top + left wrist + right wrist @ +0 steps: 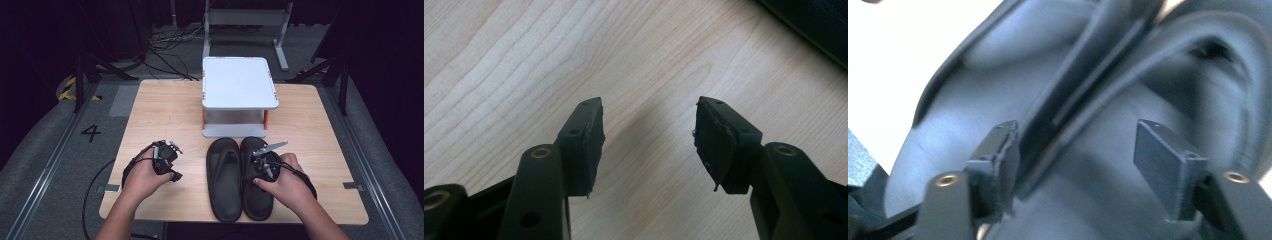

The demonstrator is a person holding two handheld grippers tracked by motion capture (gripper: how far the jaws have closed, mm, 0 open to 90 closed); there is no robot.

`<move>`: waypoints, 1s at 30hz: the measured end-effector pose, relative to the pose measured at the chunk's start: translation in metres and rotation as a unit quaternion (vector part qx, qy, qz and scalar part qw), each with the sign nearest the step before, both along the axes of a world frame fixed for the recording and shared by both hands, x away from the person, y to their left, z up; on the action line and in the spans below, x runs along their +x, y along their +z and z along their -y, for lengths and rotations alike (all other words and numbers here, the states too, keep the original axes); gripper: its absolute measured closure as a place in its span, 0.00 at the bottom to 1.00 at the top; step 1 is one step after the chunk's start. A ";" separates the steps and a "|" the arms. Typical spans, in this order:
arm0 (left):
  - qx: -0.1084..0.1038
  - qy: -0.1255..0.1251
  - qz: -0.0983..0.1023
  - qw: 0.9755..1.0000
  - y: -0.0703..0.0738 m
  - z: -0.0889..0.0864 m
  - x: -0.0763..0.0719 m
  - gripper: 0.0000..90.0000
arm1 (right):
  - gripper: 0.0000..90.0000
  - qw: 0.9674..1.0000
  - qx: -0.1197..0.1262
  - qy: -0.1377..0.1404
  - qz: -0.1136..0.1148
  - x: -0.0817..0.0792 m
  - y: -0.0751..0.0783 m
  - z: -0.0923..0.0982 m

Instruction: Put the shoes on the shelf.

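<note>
Two black flip-flop sandals lie side by side on the wooden table [165, 110], toes toward the far side. The left sandal [223, 177] is in full sight. The right sandal [254, 202] lies partly under my right hand. My right gripper [261, 167] hovers over that sandal's strap area. In the right gripper view its jaws [1078, 160] are open just above the sandal's footbed [963, 120], with a strap [1108, 95] running between them and neither pad pressing on it. My left gripper [175, 161] rests left of the sandals, open over bare wood [649, 130].
A white raised stand [239, 82] with orange legs sits at the table's far middle, just beyond the sandals' toes. A corner of a black sandal [819, 25] lies to the upper right in the left gripper view. Cables lie on the floor behind the table.
</note>
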State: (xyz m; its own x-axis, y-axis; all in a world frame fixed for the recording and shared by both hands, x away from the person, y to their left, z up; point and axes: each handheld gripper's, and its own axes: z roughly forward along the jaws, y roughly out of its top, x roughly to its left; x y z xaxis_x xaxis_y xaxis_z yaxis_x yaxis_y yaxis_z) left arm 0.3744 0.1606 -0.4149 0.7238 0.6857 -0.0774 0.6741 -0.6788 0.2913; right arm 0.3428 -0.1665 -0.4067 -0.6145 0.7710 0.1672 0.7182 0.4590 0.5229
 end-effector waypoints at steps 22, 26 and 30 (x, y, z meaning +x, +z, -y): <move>0.006 0.021 -0.007 1.000 -0.005 -0.012 -0.011 0.51 | 0.61 0.999 -0.038 0.003 0.013 0.012 -0.025 -0.026; 0.005 0.018 -0.004 1.000 -0.004 -0.011 -0.010 0.51 | 0.78 0.999 -0.046 -0.012 0.002 0.016 -0.022 -0.019; 0.004 0.015 -0.003 1.000 -0.003 -0.010 -0.009 0.51 | 0.85 0.998 -0.048 -0.026 0.009 0.019 -0.018 -0.011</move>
State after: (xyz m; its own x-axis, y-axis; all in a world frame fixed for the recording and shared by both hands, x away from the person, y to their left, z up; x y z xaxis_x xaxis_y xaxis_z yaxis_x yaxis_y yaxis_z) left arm 0.3651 0.1711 -0.4180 0.7026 0.7075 -0.0762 0.6959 -0.6608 0.2811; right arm 0.3621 -0.1553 -0.4245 -0.5750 0.8141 0.0808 0.7339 0.4697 0.4908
